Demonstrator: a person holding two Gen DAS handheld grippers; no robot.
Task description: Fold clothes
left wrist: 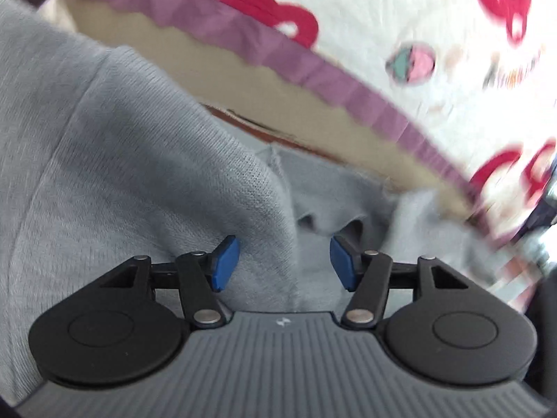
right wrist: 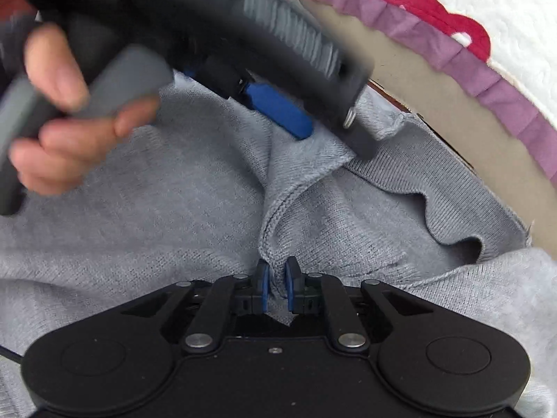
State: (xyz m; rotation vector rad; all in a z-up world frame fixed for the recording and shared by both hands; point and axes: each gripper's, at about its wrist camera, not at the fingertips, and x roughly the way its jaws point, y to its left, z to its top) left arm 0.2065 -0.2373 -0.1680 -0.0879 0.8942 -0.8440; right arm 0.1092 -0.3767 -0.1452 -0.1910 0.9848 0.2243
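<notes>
From the left wrist camera, the left gripper [left wrist: 284, 264] sits low over a grey knit garment [left wrist: 104, 174], its blue pads [left wrist: 226, 263] spread wide with nothing pinched between them. A thick fold of the grey cloth rises at about ten o'clock from the fingers, brushing the left pad; flatter, crumpled cloth lies at twelve. Beyond that, running from eleven o'clock down to three, is the purple frilled edge [left wrist: 313, 66] of a white bedcover with red shapes [left wrist: 383, 7], blurred on the right side. A tan band [left wrist: 195, 59] shows under the frill.

From the right wrist camera, the right gripper [right wrist: 276, 287] has its pads drawn close on a stitched hem of the grey knit garment [right wrist: 174, 216], the seam running up from between them toward twelve o'clock. At ten to eleven o'clock a hand [right wrist: 66, 132] grips the handle of the left gripper [right wrist: 282, 111], blurred, its blue pad just above the cloth. The purple frilled edge [right wrist: 470, 66] and the white bedcover with red shapes [right wrist: 504, 10] cross from twelve to three. The garment fills the rest, rumpled into a wavy fold at three o'clock.
</notes>
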